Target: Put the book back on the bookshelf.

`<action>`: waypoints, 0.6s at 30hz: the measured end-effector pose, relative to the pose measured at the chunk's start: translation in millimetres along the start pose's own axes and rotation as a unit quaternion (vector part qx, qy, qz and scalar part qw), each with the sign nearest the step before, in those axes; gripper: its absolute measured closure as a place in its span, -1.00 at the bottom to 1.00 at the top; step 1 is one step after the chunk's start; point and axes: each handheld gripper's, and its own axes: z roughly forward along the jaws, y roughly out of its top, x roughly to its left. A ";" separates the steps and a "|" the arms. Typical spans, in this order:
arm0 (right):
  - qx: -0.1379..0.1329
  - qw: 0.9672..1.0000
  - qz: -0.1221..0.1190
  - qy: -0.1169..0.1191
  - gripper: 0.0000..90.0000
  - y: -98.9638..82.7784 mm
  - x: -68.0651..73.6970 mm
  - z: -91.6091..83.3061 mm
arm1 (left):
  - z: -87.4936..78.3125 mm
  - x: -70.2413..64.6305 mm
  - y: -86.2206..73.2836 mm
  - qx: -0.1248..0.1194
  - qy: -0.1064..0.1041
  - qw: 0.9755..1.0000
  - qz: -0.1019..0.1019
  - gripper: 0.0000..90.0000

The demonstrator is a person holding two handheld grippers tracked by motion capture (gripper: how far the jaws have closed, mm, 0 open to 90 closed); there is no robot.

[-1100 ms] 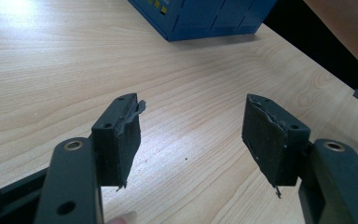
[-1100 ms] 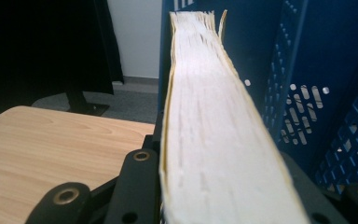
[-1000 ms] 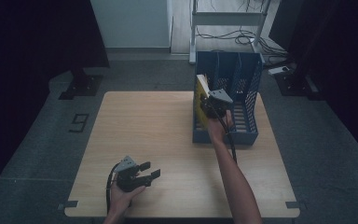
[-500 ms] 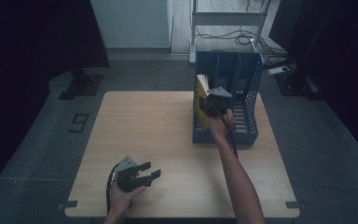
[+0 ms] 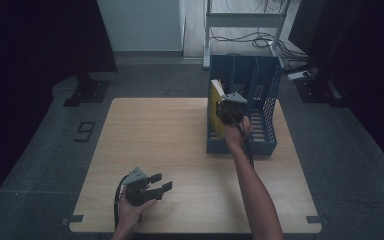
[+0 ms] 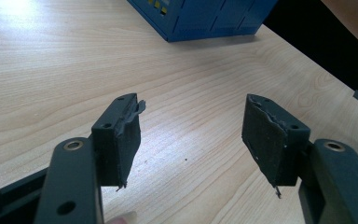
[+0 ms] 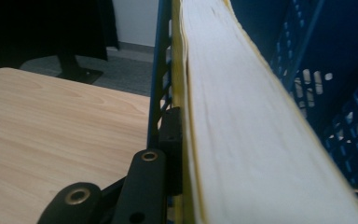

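The right gripper [image 5: 228, 111] pinches a yellow book [image 5: 216, 111] standing in the leftmost slot of the blue file rack [image 5: 260, 100] by the table's [image 5: 165, 135] far edge, while the left gripper [image 5: 152, 186], jaws spread, rests near its front edge.

A single mark that reads as the figure "9" [image 5: 85, 131] stands on the dark grey floor [image 5: 40, 165], just off the left edge of the counter [image 5: 170, 145] in the high view. The yellow patches on the blue rack [image 6: 200, 18] in the left gripper view are too small to read.
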 end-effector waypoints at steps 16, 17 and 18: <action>-0.017 1.000 0.002 -0.018 0.65 7.3 6.4 6.4 | -2.4 2.5 0.4 -0.006 0.001 1.000 -0.004 -0.17; -0.018 1.000 0.003 -0.019 0.65 7.7 6.5 6.8 | -2.4 2.5 0.5 -0.006 0.001 1.000 -0.004 -0.17; -0.019 1.000 0.003 -0.020 0.65 7.7 6.4 7.1 | -2.4 2.5 0.5 -0.006 0.001 1.000 -0.004 -0.17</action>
